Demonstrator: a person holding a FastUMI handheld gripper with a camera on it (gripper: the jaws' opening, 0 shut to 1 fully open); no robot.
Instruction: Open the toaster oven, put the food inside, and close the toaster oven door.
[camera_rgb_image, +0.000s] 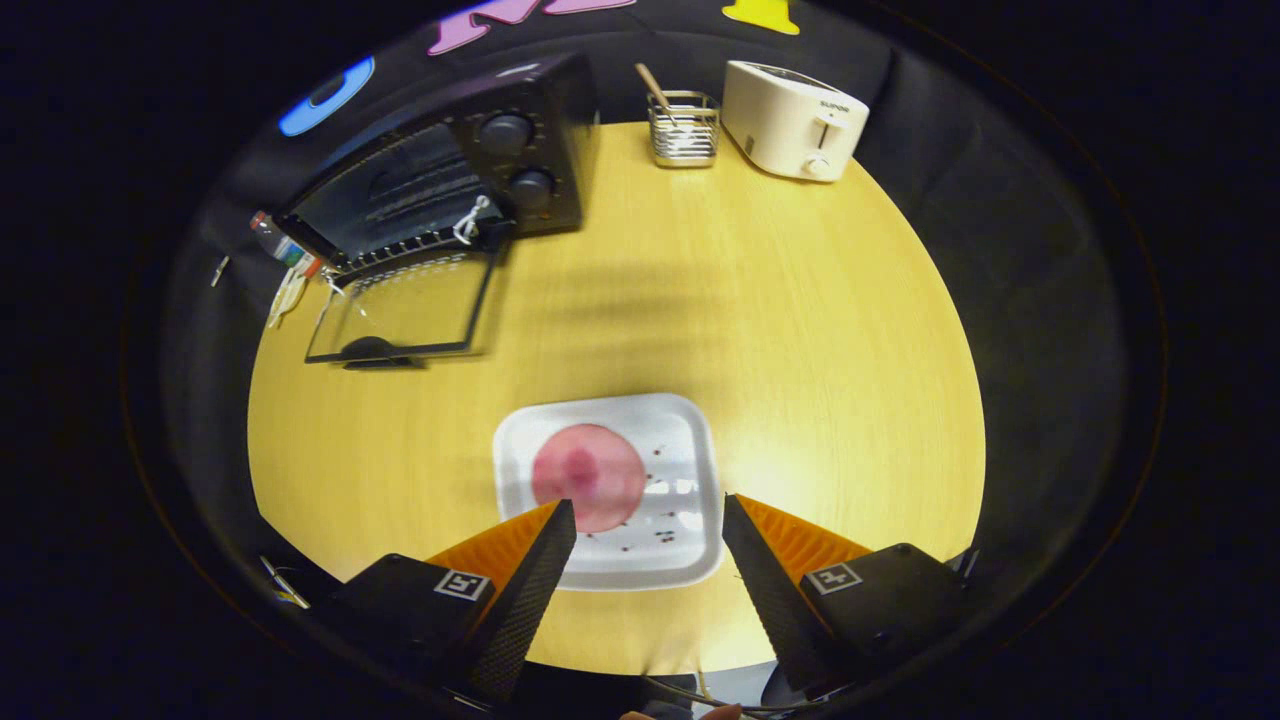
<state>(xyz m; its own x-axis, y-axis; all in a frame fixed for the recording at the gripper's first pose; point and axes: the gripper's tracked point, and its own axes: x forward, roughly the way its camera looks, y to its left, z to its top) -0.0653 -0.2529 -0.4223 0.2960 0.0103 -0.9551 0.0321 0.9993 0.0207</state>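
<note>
While the gripper is held above the near part of the round wooden table, its two fingers are spread wide and nothing is gripped between them. A white square plate is seen just ahead of the fingertips, partly framed between them, and it rests flat on the tabletop. On the plate a round pink slice of food is laid, toward the side of the left finger, whose tip is seen just in front of the slice's near edge; whether contact is made cannot be told. A few small dark specks are scattered on the bare part of the plate beside the slice.

Well beyond the plate, at the far left of the table, a black toaster oven is placed. Its glass door is folded down and lies open toward the table, with the dark handle at its near edge. Two round knobs are seen on the oven's right side.

At the far edge of the table a wire holder with a wooden utensil in it is stood, and just beside it a white pop-up toaster is set. Some small items are left at the table's edge to the left of the oven door, too blurred to be named.
</note>
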